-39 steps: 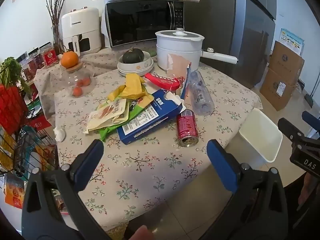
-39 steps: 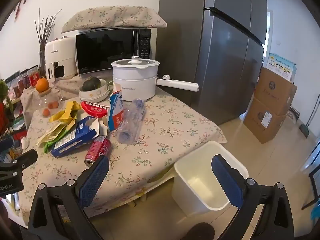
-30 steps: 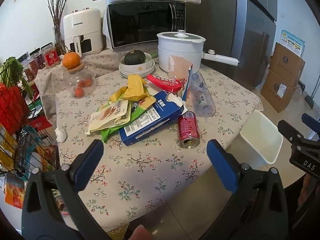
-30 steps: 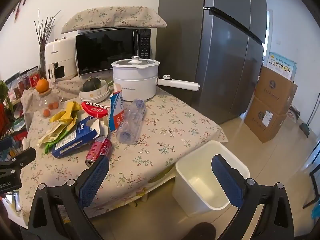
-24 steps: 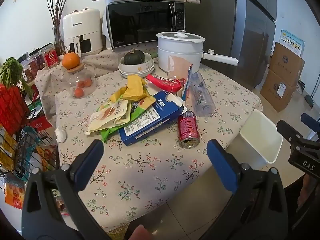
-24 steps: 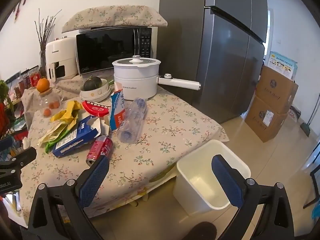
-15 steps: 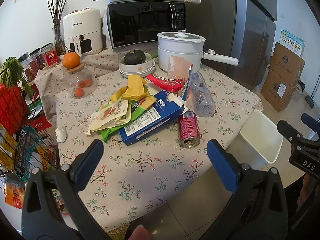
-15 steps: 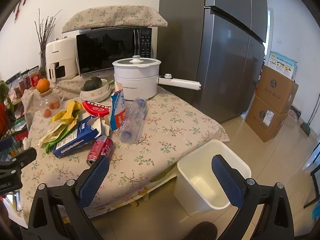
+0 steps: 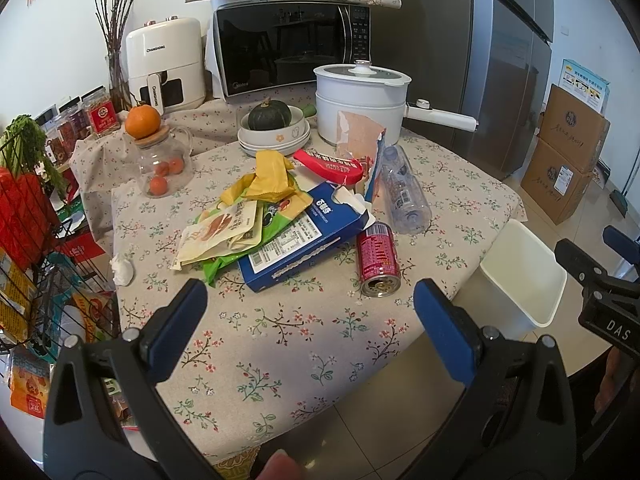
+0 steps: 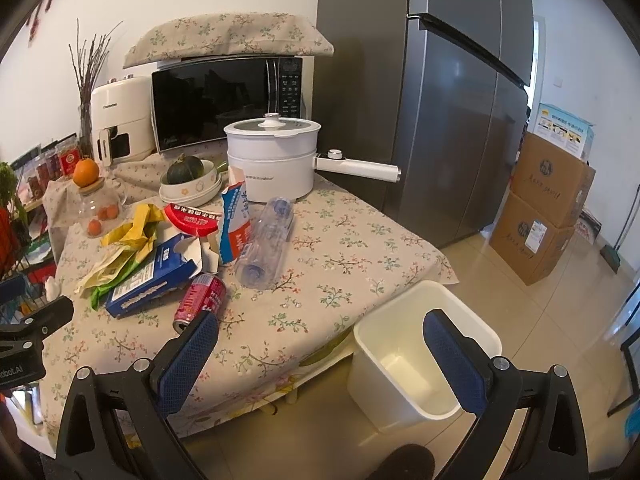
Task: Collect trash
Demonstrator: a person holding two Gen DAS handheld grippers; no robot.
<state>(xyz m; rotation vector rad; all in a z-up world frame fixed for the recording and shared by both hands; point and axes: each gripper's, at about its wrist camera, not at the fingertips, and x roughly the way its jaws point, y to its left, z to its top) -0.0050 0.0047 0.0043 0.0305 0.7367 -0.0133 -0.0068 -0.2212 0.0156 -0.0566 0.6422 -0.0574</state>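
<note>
Nothing seems collected yet: the bin (image 10: 424, 360) on the floor just beside the desk (image 9: 280, 344) looks empty, though its near wall hides part of the bottom. All the trash lies in one heap at the middle of the desk: a red can (image 9: 378, 258) on its side nearest the front edge, its open mouth facing the left claw (image 9: 306, 312); a blue box (image 9: 304, 236) touching it, torn open at one end; a clear bottle (image 9: 404, 190) on its side just beyond; a torn carton (image 10: 234, 222) standing against the bottle; a red wrapper (image 9: 330, 166); and yellow wrappers (image 9: 268, 178) and a green bag (image 9: 240, 248) overlapping under the box's far end. A crumpled tissue (image 9: 122, 270) sits apart near the desk's left edge. Both claws are spread wide and hold nothing; the left hangs short of the desk's front edge, aimed at the heap, and the right claw (image 10: 320, 348) hangs off the desk's corner, above the floor between desk and bin. So the whole job is left, and the can looks the easiest first pick. How many wrappers are stacked in the heap is hard to tell, since the box covers their lower edges. The pot (image 10: 272, 160), bowls (image 9: 274, 136) and jar (image 9: 160, 164) behind are likely not trash.
</note>
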